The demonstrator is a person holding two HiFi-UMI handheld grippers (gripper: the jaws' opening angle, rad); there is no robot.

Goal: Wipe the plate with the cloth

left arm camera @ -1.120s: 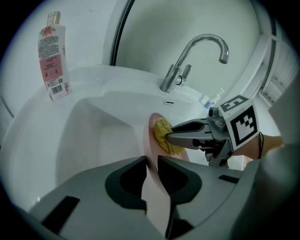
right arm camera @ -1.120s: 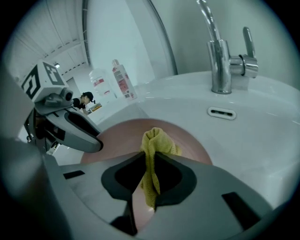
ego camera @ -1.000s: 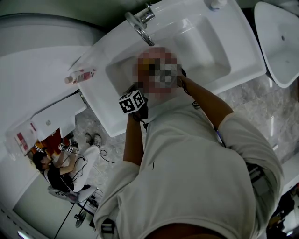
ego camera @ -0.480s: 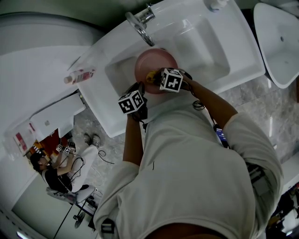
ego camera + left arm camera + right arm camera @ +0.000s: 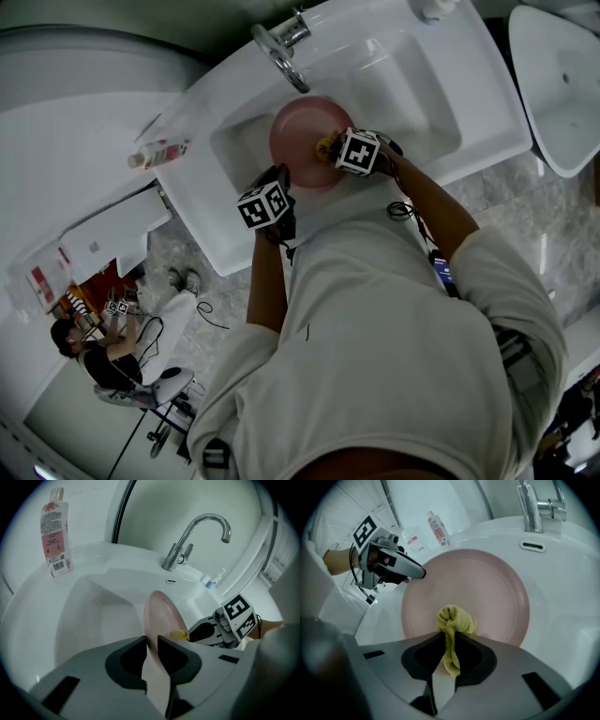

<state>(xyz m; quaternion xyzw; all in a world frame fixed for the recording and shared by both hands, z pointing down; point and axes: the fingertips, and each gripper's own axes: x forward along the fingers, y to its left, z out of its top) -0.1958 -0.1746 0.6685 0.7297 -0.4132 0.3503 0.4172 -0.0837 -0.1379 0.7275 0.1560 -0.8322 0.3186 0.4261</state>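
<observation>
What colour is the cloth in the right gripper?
Yellow cloth; clearest in the right gripper view.

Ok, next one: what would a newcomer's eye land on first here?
The pink plate, tilted up in the white sink below the chrome tap, its rim clamped in the left gripper. Next, the yellow cloth pinched in the right gripper, bunched against the plate's face.

Plate [image 5: 483, 583]: pink, smooth, soft satin sheen.
Cloth [image 5: 452, 619]: yellow terry, looped pile, matt and rough.
Basin [image 5: 567, 602]: white, hard, glossy, ceramic in look.
Faucet [image 5: 199, 531]: polished metal, mirror-bright.
Bottle [image 5: 55, 531]: clear plastic, printed label.
Left gripper [image 5: 151, 641], right gripper [image 5: 449, 637]: grey plastic jaws, smooth, matt.
Floor [image 5: 525, 216]: veined stone look, polished.
</observation>
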